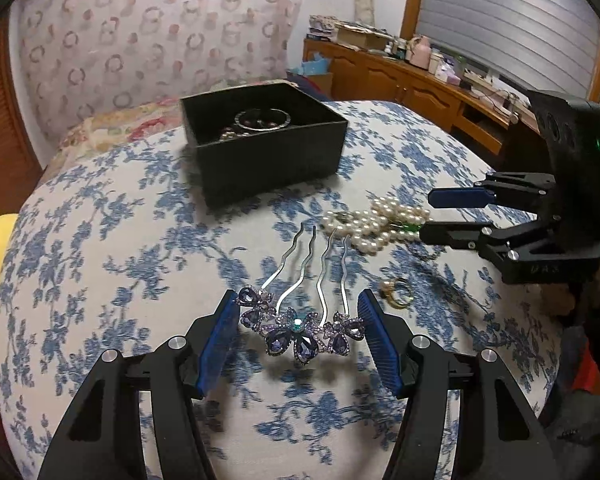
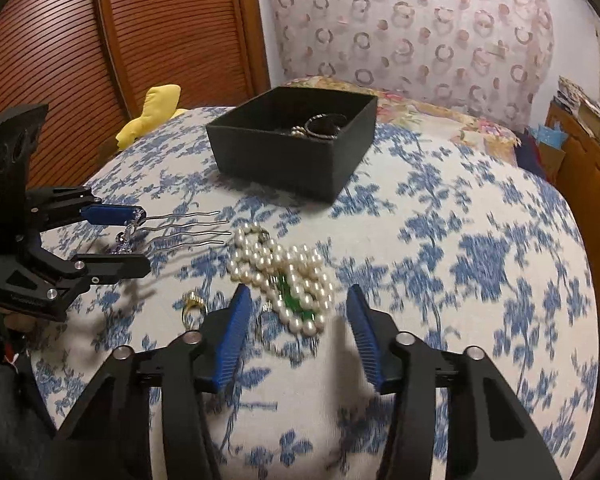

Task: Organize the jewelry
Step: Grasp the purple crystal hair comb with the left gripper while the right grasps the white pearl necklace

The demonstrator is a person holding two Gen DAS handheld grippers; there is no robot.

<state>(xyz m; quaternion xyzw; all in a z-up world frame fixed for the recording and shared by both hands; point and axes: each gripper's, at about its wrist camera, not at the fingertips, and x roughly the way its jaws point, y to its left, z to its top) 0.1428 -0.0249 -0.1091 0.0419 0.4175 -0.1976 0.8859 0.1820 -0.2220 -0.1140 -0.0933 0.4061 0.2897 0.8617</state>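
Note:
A purple jewelled hair comb (image 1: 300,328) with silver prongs lies on the blue-flowered bedspread. My left gripper (image 1: 298,304) is open with its jaws on either side of the comb's jewelled head; it also shows in the right wrist view (image 2: 140,236). A pearl necklace (image 2: 284,276) with a green clasp lies in a heap. My right gripper (image 2: 296,300) is open, its jaws around the near end of the pearls; it shows in the left wrist view (image 1: 424,216). A gold ring (image 1: 397,292) lies between the two. A black box (image 1: 260,140) holds a bangle and beads.
The bedspread (image 2: 460,280) curves away to its edges on all sides. A yellow cushion (image 2: 152,114) lies at the far left by a wooden louvred door. A wooden sideboard (image 1: 412,80) with clutter stands beyond the bed.

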